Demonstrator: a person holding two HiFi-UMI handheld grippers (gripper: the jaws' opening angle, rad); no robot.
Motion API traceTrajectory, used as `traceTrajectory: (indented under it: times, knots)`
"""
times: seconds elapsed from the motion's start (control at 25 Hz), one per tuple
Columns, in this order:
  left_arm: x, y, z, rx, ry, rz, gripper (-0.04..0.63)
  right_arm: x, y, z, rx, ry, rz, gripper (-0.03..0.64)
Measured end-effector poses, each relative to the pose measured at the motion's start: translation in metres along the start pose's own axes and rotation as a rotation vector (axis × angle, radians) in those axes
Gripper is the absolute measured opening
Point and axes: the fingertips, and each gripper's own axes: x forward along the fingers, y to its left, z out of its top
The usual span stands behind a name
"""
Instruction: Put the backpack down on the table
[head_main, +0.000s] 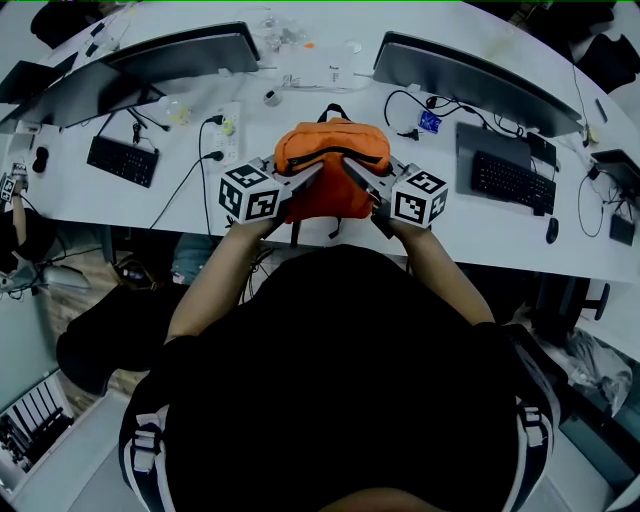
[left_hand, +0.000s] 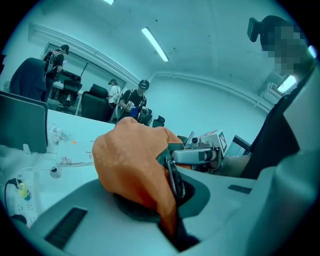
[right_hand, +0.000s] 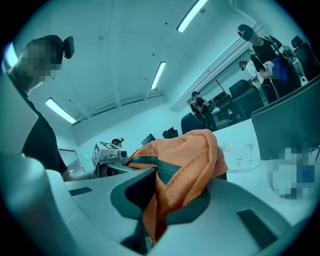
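Long white table (head_main: 470, 232). Orange backpack (head_main: 330, 165) above its near edge, pinched from both sides. Clamped tight on its fabric: left gripper (head_main: 316, 170) and right gripper (head_main: 349, 166). Best lowered level, both sides together, released only once settled flat.

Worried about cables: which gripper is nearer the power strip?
Left. The left gripper grips the backpack on the side toward the power strip; the right gripper grips its far side.

Shared office, long white desk (head_main: 90, 200), monitors (head_main: 470, 75), keyboards (head_main: 512, 180)
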Motion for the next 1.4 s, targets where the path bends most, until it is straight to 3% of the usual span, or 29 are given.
traceTrajectory:
  times: [0.96, 1.4]
  knots:
    - [0.012, 0.006, 0.018, 0.018, -0.026, 0.015, 0.041, 0.003, -0.013, 0.014, -0.021, 0.008, -0.002, 0.061]
    - [-0.010, 0.018, 0.024, 0.041, -0.004, -0.050, 0.041, 0.024, 0.000, 0.020, -0.014, -0.019, -0.050, 0.061]
